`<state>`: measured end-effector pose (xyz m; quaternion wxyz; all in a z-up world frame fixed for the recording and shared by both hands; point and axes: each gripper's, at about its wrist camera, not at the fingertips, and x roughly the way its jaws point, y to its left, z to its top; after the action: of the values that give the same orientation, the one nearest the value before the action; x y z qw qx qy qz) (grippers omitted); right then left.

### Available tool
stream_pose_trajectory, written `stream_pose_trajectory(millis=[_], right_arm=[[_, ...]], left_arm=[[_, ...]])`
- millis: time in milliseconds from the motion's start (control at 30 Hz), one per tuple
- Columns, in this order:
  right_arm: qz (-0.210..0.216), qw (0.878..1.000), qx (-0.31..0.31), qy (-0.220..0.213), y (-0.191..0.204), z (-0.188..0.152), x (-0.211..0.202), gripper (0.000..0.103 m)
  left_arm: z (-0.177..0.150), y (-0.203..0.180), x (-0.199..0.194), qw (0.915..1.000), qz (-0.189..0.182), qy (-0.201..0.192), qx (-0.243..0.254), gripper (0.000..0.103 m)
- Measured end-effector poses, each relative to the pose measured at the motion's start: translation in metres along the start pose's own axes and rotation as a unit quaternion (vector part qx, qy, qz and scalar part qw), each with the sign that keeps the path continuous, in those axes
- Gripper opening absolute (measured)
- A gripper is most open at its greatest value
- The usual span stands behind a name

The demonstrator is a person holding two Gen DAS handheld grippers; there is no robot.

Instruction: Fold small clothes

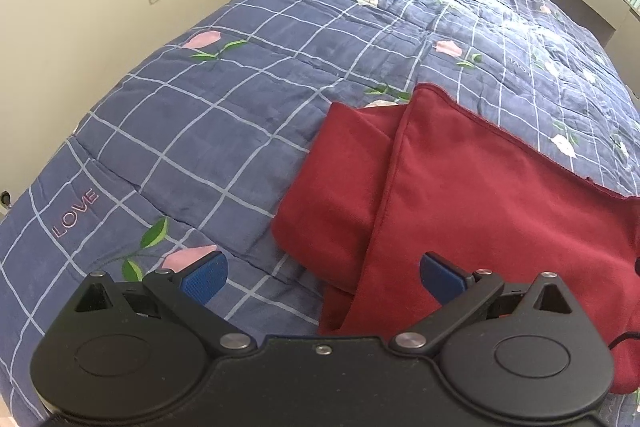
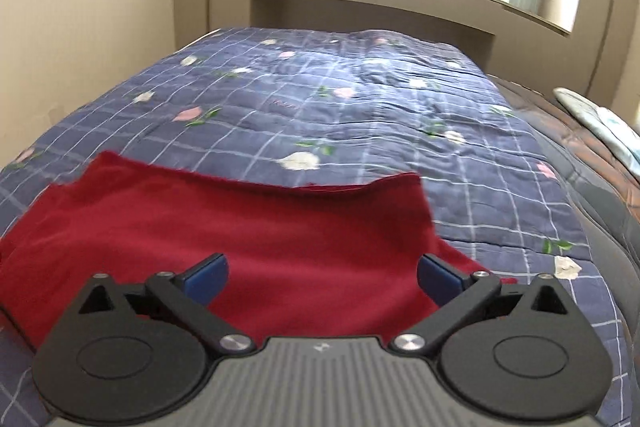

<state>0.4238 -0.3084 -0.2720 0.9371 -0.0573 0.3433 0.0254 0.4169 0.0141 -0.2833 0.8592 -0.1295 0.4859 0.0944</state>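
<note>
Right hand-held gripper [image 2: 322,277] gapes above seemingly folded red garment [image 2: 224,223].

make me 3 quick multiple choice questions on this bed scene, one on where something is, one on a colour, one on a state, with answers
1. Where does the red garment lie?
A. on the blue checked quilt
B. on a wooden floor
C. on a chair

2. What colour are the pads of the left gripper?
A. yellow
B. blue
C. white

3. How do the jaws of the right gripper stand?
A. shut on the garment
B. shut on nothing
C. open, holding nothing

Answers:
1. A, the red cloth is spread on the quilt in both wrist views.
2. B, both pads show blue at the fingertips.
3. C, the two fingers stand wide apart above the garment with nothing pinched between them.
</note>
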Motion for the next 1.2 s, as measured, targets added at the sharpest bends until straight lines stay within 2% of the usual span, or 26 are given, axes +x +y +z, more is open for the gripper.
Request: stream_pose_trajectory(millis=[300, 600, 667, 767, 833, 967, 1200], right_arm=[[0.028, 0.999, -0.039, 0.0, 0.041, 0.0, -0.006, 0.103], [0.022, 0.999, -0.041, 0.017, 0.068, 0.0, 0.019, 0.103], [0.012, 0.998, -0.049, 0.027, 0.074, -0.002, 0.026, 0.103], [-0.004, 0.996, -0.063, 0.069, 0.083, -0.01, 0.043, 0.103], [-0.009, 0.993, -0.068, 0.096, 0.087, -0.019, 0.054, 0.103], [-0.014, 0.995, -0.064, 0.077, 0.088, -0.031, 0.055, 0.103], [0.008, 0.996, -0.039, 0.08, 0.078, -0.033, 0.059, 0.103]], left_arm=[[-0.007, 0.001, -0.002, 1.0, 0.002, 0.007, 0.003, 0.102], [-0.008, 0.006, 0.003, 0.9999, 0.004, 0.015, 0.004, 0.102], [-0.009, 0.007, 0.006, 0.9998, 0.004, 0.019, 0.003, 0.102], [-0.011, 0.01, 0.011, 0.9998, 0.0, 0.022, 0.0, 0.102], [-0.013, 0.013, 0.013, 0.9997, -0.017, 0.015, -0.009, 0.102], [-0.018, 0.014, 0.021, 0.9987, -0.038, 0.018, -0.029, 0.102], [-0.026, 0.006, 0.038, 0.9984, -0.041, 0.037, -0.012, 0.102]])
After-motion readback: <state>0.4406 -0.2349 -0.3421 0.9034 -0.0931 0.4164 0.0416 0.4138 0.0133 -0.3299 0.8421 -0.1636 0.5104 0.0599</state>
